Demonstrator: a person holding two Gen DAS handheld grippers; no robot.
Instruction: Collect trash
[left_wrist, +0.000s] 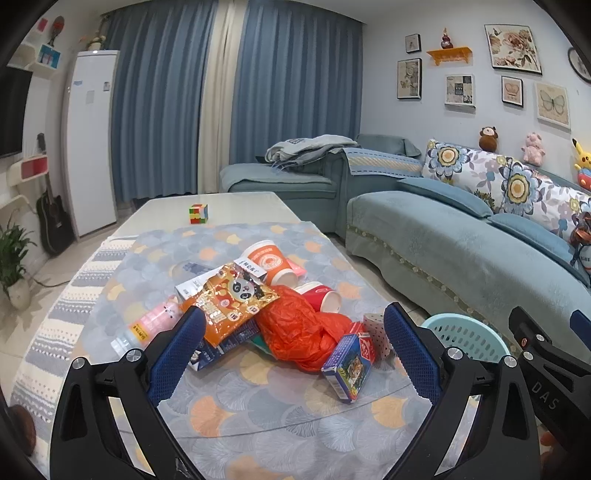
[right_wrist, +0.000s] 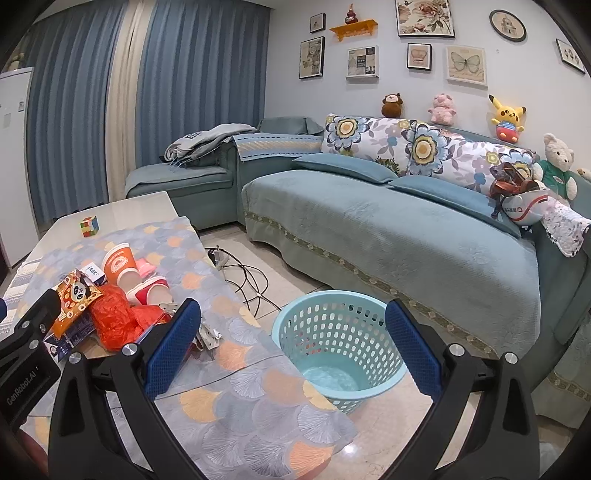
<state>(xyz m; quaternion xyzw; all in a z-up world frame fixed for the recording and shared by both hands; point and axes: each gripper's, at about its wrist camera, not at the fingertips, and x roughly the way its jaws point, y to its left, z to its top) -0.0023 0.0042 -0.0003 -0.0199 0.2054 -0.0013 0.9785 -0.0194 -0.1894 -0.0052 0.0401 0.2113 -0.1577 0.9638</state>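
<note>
A pile of trash lies on the patterned tablecloth (left_wrist: 258, 398): an orange panda snack bag (left_wrist: 229, 295), a crumpled red plastic bag (left_wrist: 299, 325), an orange paper cup (left_wrist: 269, 262), a red cup (left_wrist: 325, 295), a pink bottle (left_wrist: 147, 328), a blue card box (left_wrist: 347, 365). My left gripper (left_wrist: 293, 350) is open and empty, just in front of the pile. My right gripper (right_wrist: 293, 343) is open and empty, above the table's edge facing the turquoise basket (right_wrist: 340, 347), which stands empty on the floor. The pile also shows in the right wrist view (right_wrist: 110, 317).
A Rubik's cube (left_wrist: 198, 214) sits at the table's far end. A blue sofa (right_wrist: 388, 229) runs along the right behind the basket. Cables and a power strip (right_wrist: 236, 273) lie on the floor between table and sofa. A white fridge (left_wrist: 92, 140) and guitar (left_wrist: 53, 218) stand left.
</note>
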